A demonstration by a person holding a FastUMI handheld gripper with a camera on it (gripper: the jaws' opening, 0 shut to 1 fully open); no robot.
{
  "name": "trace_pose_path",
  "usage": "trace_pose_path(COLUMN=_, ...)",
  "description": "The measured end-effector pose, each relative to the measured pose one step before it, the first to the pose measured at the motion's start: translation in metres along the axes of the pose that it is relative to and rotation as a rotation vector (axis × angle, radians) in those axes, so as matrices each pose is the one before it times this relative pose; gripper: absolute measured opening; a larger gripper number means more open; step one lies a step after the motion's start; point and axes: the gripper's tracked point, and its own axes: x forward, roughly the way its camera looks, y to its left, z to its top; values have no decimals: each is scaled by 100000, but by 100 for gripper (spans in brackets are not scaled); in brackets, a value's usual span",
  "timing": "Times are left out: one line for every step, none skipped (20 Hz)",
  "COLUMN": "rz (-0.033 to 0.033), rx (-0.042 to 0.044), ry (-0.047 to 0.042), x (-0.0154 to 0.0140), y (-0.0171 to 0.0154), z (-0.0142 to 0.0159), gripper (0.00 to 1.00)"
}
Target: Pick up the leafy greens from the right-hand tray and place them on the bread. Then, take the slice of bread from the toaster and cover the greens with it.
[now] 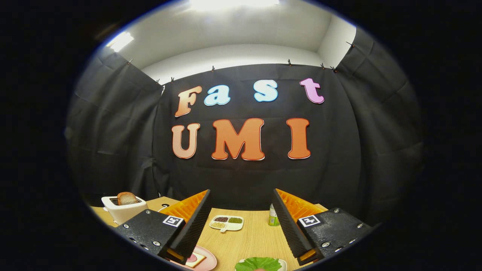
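My gripper (241,229) is open, held above a wooden table (248,241) with nothing between its fingers. Leafy greens (258,264) lie on a pale tray just below and between the fingertips, nearer the right finger (290,229). A pink plate (207,260) with a bread slice (195,259) carrying a pink filling sits under the left finger (190,229), partly hidden by it. Beyond the left finger a white toaster (122,208) stands with a browned bread slice (127,198) sticking up from its slot.
A small white divided dish (226,223) holding beans in three colours lies on the table ahead between the fingers. A green can (273,217) stands against the inner side of the right finger. The black cloth wall closes off the table's far side.
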Motion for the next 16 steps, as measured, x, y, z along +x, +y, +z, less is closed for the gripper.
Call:
trace_pose_path(rz=383, rx=504, ry=1089, x=64, y=44, z=-263, gripper=95)
trace_pose_path(rz=196, rx=776, ry=1305, x=-20, y=37, z=-387, gripper=95)
trace_pose_path(rz=57, rx=950, ry=1952, x=70, y=-154, z=-593, gripper=95)
trace_pose_path(rz=130, rx=922, ry=2158, x=-34, y=-128, z=-602, gripper=95)
trace_pose_path(rz=52, rx=772, ry=2159, x=-17, y=-100, z=-593, gripper=95)
trace_pose_path(rz=-224, rx=736, ry=2107, x=60, y=-232, z=-529, gripper=95)
trace_pose_path(rz=-442, rx=854, ry=2362, x=87, y=-242, z=-480, gripper=95)
trace_pose_path(rz=233, rx=637, ry=2607, x=60, y=-103, z=-654, gripper=95)
trace_pose_path(rz=76, rx=698, ry=2340, x=-105, y=-41, z=-550, gripper=94)
trace_pose_path(rz=-35, rx=517, ry=1987, x=87, y=-112, z=-482, gripper=94)
trace_pose_path(rz=-232, rx=205, ry=1856, x=133, y=-176, z=-424, gripper=94)
trace_pose_path(rz=-460, rx=-7, ry=1913, x=81, y=-173, z=-508, gripper=94)
trace_pose_path(rz=-328, rx=-328, ry=2239, x=167, y=-226, z=-658, gripper=94)
trace_pose_path(rz=16, rx=-489, ry=2274, x=81, y=-110, z=-660, gripper=94)
trace_pose_path(rz=289, rx=-613, ry=2518, x=-30, y=2, z=-709, gripper=94)
trace_pose_path(rz=509, rx=-499, ry=2631, x=45, y=19, z=-695, gripper=94)
